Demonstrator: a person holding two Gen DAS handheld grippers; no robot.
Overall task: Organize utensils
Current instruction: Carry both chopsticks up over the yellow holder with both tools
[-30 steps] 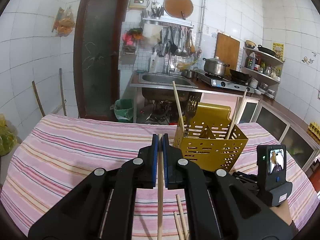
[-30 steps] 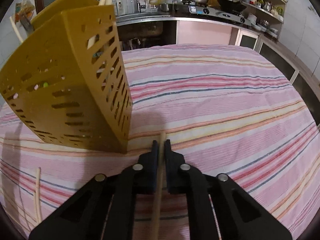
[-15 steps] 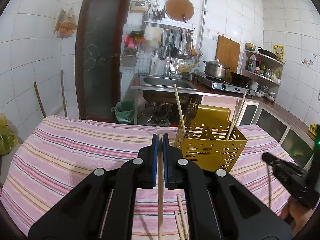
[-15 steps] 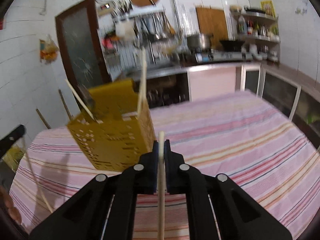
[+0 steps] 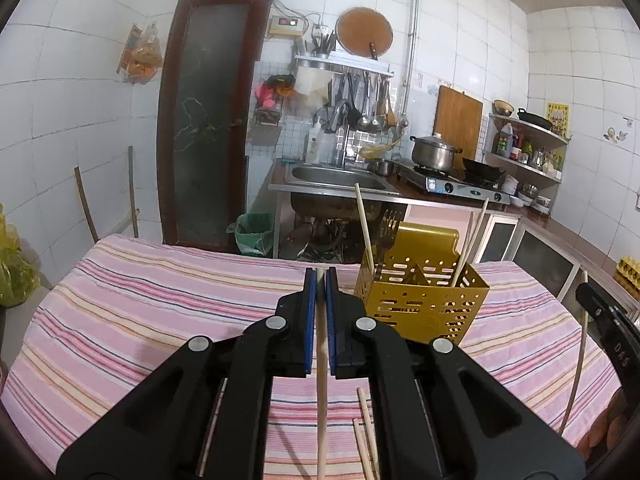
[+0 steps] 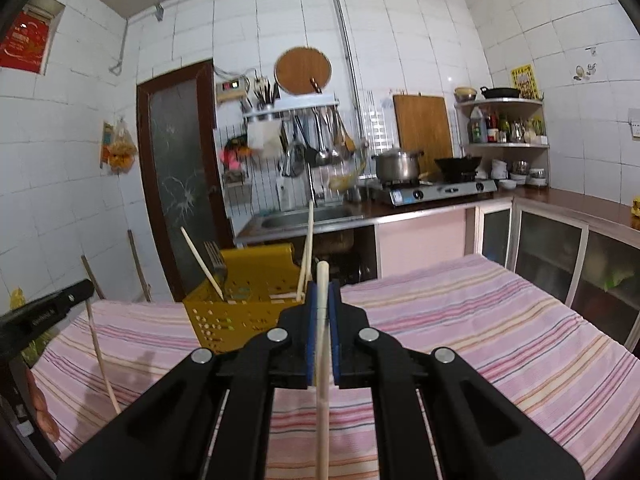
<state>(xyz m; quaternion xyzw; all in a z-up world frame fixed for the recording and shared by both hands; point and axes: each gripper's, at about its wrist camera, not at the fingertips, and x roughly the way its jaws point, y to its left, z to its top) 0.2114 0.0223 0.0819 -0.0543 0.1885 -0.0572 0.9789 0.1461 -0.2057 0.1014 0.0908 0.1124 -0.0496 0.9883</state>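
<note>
chopsticks are the items in hand on both sides. the left hand-held gripper (image 5: 319, 280) is closed on a wooden chopstick (image 5: 321, 380), pinched between its blue pads, the stick running back toward the camera and its tip just showing at the fingertips. the right hand-held gripper (image 6: 322, 292) is likewise closed on a pale chopstick (image 6: 322, 360), whose rounded end stands clear above the pads. a yellow perforated utensil holder (image 5: 420, 308) stands upright on the bench (image 5: 140, 300), which is covered by a pink striped cloth; in the left wrist view it sits just right of and beyond the left gripper, and in the right wrist view it sits directly behind and slightly left of the right gripper's fingers. the holder contains a dark fork (image 5: 386, 232) and several chopsticks leaning at different angles, one at its left side (image 5: 364, 232) and a pair at its right side (image 5: 470, 240). loose chopsticks (image 5: 366, 432) lie on the cloth near the bench's near edge, partly hidden under the left gripper's body. each gripper appears at the edge of the other's view, with its chopstick hanging below it. part of a person's hand (image 6: 40, 412) shows at the lower left of the right wrist view.
</note>
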